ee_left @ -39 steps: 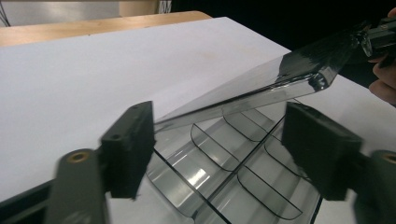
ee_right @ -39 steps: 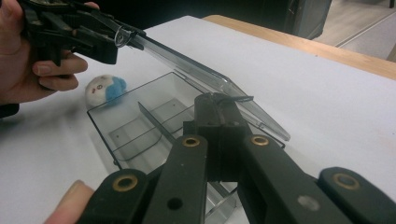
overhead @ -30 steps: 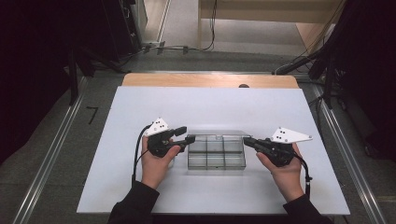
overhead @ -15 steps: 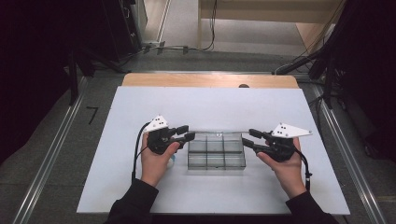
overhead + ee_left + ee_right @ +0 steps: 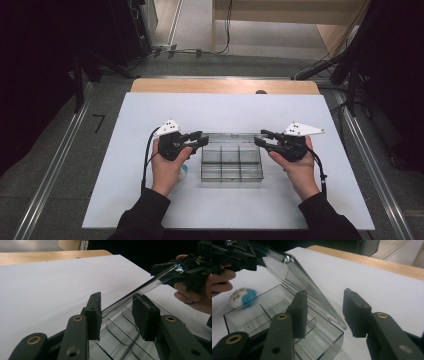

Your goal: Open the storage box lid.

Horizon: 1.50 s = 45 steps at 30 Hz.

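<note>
A clear compartment box (image 5: 231, 170) sits mid-table with its clear lid (image 5: 232, 136) tilted up. My left gripper (image 5: 202, 139) is at the lid's left end. In the left gripper view the lid (image 5: 150, 285) runs edge-on between the left gripper's (image 5: 117, 312) jaws, which have just been closing and still stand wider than it. My right gripper (image 5: 260, 138) is at the lid's right end. Its jaws have also been closing. In the right gripper view the lid (image 5: 297, 272) has its corner in the right gripper's (image 5: 325, 312) gap, with the right pad clear of it.
A small white and blue felt ball (image 5: 243, 297) lies on the white table (image 5: 150, 115) left of the box, under my left hand (image 5: 167, 167). A wooden strip (image 5: 225, 86) borders the far edge. Metal rails (image 5: 50, 165) run along both sides.
The right gripper's jaws were shut a second ago and now stand apart. That hand has drifted slightly toward the box's far right corner. The lid stands a little higher.
</note>
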{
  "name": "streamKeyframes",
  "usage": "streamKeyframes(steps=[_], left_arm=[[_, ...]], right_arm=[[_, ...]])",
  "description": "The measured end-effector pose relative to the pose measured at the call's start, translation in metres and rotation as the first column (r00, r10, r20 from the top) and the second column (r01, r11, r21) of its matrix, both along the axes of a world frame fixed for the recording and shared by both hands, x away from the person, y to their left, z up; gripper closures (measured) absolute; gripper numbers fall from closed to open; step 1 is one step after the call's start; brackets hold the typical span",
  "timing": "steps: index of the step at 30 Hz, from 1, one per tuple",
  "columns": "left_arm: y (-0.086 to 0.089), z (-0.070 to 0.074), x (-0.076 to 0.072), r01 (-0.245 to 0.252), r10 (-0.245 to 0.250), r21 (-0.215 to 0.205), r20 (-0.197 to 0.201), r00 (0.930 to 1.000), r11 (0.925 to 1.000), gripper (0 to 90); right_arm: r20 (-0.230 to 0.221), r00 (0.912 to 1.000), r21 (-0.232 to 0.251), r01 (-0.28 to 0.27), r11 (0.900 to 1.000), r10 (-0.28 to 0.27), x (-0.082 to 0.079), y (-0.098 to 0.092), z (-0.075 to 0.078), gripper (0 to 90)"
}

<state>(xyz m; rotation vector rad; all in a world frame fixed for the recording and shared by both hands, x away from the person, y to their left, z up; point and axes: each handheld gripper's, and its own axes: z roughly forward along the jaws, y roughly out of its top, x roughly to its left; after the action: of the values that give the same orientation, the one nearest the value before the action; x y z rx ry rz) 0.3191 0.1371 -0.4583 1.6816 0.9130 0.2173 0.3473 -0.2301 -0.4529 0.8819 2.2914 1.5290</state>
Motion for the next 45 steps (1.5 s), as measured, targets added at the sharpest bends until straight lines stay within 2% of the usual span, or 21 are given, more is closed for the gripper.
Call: streamKeyframes(steps=[2, 7, 20, 25, 29, 45], left_arm=[[0.001, 0.000, 0.001, 0.002, -0.002, -0.004, -0.006, 1.0000, 1.0000, 58.8], [0.001, -0.002, 0.004, 0.002, -0.002, -0.005, -0.015, 0.9999, 1.0000, 59.5], [-0.005, -0.004, 0.011, 0.019, -0.019, 0.007, -0.030, 0.9994, 0.9998, 55.7], [-0.005, -0.005, 0.012, 0.018, -0.018, -0.009, -0.033, 0.9993, 0.9998, 55.6], [-0.005, -0.005, 0.012, 0.023, -0.023, -0.004, -0.031, 0.9993, 0.9997, 55.7], [-0.002, -0.003, 0.009, 0.031, -0.032, -0.017, -0.044, 0.9985, 0.9994, 63.5]], right_arm=[[-0.002, 1.0000, 0.001, -0.009, 1.000, 0.009, 0.001, 0.001, -0.002, 59.7], [0.005, 0.9999, -0.001, -0.011, 1.000, 0.011, 0.003, 0.001, -0.003, 61.7], [0.006, 0.9999, 0.006, -0.013, 1.000, 0.013, 0.003, 0.001, -0.003, 62.3], [0.007, 0.9999, 0.010, -0.009, 1.000, 0.009, 0.003, 0.001, -0.003, 62.4], [0.006, 0.9999, 0.008, -0.011, 1.000, 0.011, 0.003, 0.000, -0.003, 62.4], [-0.010, 0.9998, 0.017, -0.016, 1.000, 0.017, 0.000, 0.000, -0.001, 69.3]])
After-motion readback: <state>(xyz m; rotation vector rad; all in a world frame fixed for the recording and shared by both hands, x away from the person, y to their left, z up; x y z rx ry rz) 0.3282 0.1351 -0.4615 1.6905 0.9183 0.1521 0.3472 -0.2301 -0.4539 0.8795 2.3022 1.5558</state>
